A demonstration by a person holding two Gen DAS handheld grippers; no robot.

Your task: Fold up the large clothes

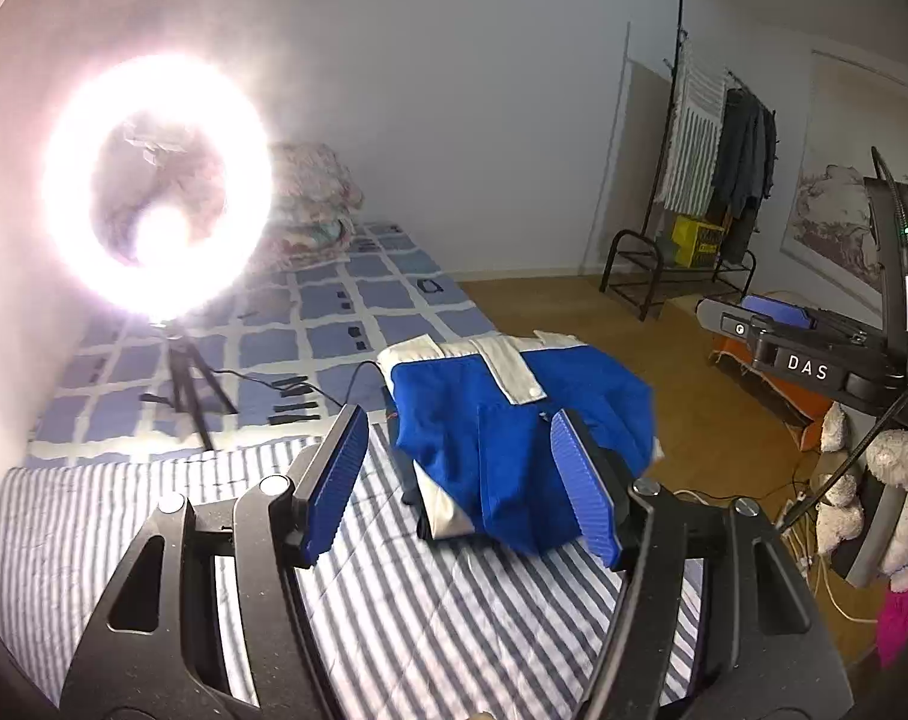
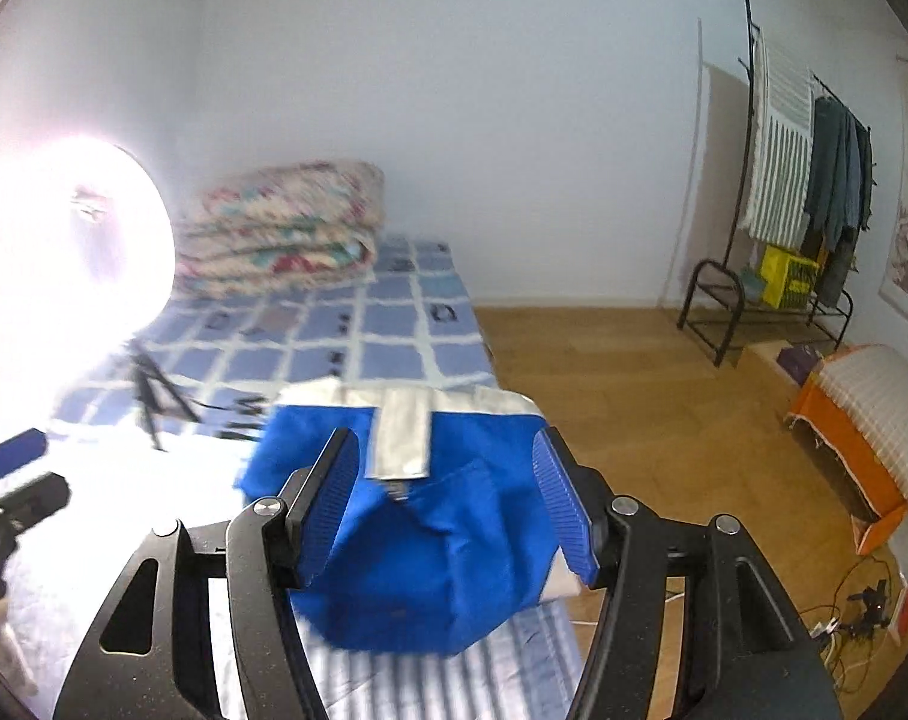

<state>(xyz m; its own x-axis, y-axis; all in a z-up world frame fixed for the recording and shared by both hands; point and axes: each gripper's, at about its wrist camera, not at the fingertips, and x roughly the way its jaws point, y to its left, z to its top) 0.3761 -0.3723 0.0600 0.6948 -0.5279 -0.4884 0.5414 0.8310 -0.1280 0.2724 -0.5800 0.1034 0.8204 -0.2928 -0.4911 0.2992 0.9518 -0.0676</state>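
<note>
A: Starting from the ring light (image 1: 156, 186) at the far left, what lies to its right?

B: Its tripod (image 1: 186, 372) stands on the bed (image 1: 345, 294), and right of that the blue and white garment (image 1: 514, 414) sits bunched on the striped sheet (image 1: 441, 612).

A: And the left claw (image 1: 460, 480)?

B: Spread wide, nothing between its pads, the garment just beyond.

A: The right claw (image 2: 447, 504)?

B: Also spread, the garment's blue bulk showing between its pads; whether they touch it, I cannot tell. Far right of the light stands a clothes rack (image 2: 784, 180).

Both wrist views low over bed (image 1: 153, 510), facing wall, sharing garment (image 1: 514, 414)
</note>
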